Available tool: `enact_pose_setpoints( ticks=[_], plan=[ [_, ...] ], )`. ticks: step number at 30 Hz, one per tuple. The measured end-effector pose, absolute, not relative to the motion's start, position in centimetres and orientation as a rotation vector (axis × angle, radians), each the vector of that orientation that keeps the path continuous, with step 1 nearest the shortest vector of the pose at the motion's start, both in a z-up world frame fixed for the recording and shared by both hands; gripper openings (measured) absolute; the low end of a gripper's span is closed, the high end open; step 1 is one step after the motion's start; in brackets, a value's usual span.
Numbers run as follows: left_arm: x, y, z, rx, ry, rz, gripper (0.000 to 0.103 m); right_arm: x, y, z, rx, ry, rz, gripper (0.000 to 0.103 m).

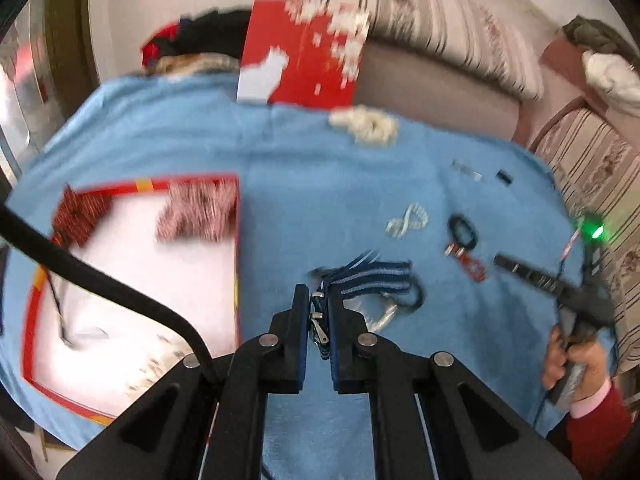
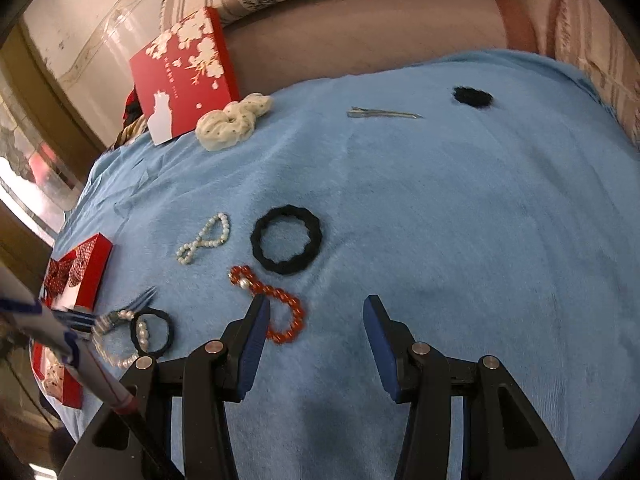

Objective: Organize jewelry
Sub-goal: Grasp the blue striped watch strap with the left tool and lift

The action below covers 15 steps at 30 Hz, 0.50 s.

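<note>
My left gripper is clamped on a striped blue hair clip, right beside the open red box it probably goes into. Right gripper hangs apart, red bead bracelet by one finger, farther from the box.

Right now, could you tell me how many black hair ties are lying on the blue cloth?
3: large ring mid-cloth, thin one at the pearls, small fuzzy one far right. Others may be hidden.

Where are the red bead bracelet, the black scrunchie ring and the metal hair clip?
red bead bracelet [image 2: 297, 316]: right wrist view, right side of its loop.
black scrunchie ring [image 2: 286, 266]: right wrist view, lower rim.
metal hair clip [image 2: 382, 113]: right wrist view, mid-length.
</note>
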<state>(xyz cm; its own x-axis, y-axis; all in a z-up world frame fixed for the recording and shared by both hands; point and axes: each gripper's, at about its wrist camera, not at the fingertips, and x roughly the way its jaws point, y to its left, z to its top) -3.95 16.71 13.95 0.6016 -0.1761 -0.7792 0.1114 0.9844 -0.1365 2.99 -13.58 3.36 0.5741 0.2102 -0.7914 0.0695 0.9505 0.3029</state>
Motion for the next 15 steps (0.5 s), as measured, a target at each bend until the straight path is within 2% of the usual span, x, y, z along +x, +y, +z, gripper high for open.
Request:
enact_pose_setpoints(
  ticks=[6,10,15],
  plan=[
    [-5.3,11.7,17.9,-0.004,0.822,-0.288,0.008,0.4,-15.2,3.5,0.362,0.951,0.053,0.052],
    [-6.1,7.1,15.0,0.014,0.902,-0.393,0.007,-1.4,-16.8,3.8,0.372,0.945,0.025,0.052],
    [-7.0,1.5,8.7,0.028,1.050,-0.479,0.007,-3.6,-18.8,4.0,0.381,0.938,-0.006,0.052]
  ],
)
